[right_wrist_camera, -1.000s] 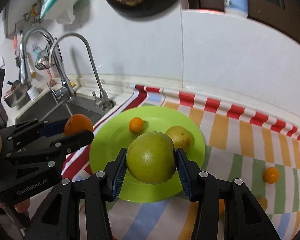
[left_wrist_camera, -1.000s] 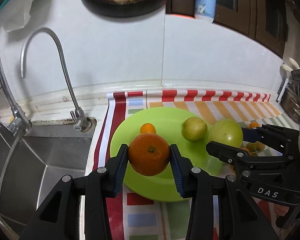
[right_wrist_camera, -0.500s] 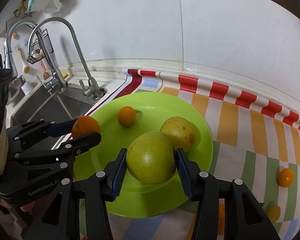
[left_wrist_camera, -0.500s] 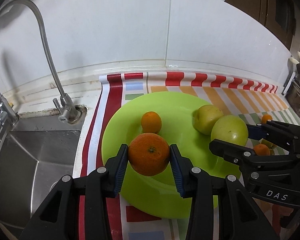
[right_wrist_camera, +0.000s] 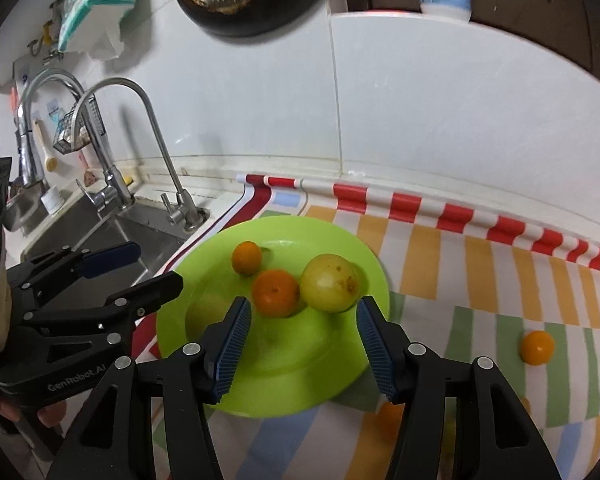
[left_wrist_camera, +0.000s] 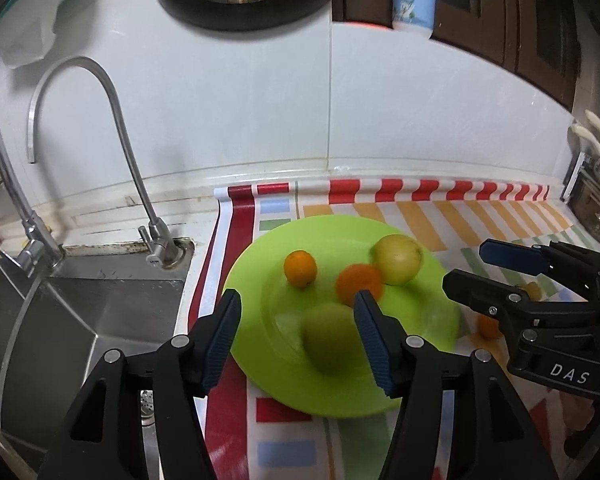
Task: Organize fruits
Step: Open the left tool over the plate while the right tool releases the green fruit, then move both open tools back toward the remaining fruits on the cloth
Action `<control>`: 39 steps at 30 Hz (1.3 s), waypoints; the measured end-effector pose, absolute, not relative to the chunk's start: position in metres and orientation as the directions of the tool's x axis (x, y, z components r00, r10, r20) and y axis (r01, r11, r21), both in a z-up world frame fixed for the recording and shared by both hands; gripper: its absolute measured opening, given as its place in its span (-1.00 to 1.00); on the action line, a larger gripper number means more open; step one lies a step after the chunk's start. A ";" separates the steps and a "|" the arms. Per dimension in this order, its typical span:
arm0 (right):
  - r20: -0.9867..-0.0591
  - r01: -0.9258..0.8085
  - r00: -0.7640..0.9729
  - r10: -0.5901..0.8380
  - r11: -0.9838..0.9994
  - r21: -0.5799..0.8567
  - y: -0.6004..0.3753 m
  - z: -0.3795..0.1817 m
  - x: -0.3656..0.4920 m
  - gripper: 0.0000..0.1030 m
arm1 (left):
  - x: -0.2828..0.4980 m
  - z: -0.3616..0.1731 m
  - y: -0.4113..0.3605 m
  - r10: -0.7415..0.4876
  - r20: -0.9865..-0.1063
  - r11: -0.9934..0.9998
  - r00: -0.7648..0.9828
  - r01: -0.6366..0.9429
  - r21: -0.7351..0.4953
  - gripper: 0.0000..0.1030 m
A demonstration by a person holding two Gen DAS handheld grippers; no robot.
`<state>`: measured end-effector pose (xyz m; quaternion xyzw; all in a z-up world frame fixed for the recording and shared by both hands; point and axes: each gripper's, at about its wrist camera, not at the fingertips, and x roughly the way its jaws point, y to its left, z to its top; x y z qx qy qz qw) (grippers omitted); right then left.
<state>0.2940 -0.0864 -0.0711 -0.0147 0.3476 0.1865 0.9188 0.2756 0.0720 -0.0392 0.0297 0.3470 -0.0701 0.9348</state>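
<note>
Both grippers are seen over a kitchen counter, jaws opening, nothing pinched. Between the left gripper [left_wrist_camera: 298, 334] fingers, a blurred green fruit [left_wrist_camera: 328, 334] lies on the green plate [left_wrist_camera: 256, 276], untouched. Just past the right gripper [right_wrist_camera: 302, 340] fingers: an orange [right_wrist_camera: 276, 293] touching a yellow-green fruit [right_wrist_camera: 330, 288]; beyond, a small orange [right_wrist_camera: 246, 257]. Four fruits are judged plated. Right of the fingers, w/ others partly hidden nearer, a small orange fruit [right_wrist_camera: 537, 347] is left on the striped cloth [right_wrist_camera: 480, 264].
</note>
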 end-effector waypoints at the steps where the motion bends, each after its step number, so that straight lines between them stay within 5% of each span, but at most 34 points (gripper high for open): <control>1: -0.637 -0.351 0.697 0.329 0.931 0.097 -0.089 -0.068 0.289 0.09 | 0.271 -0.037 0.071 -0.110 -0.649 0.989 0.753 0.149 0.006 0.12; 25: -0.522 -0.226 0.818 0.242 0.969 0.095 -0.159 -0.016 0.197 0.09 | 0.190 0.017 0.019 -0.201 -0.529 0.973 0.824 0.232 -0.009 0.40; 39: -0.539 -0.151 0.825 0.167 0.986 0.073 -0.189 -0.020 0.174 0.09 | 0.174 0.012 -0.006 -0.260 -0.506 0.952 0.822 0.307 0.010 0.46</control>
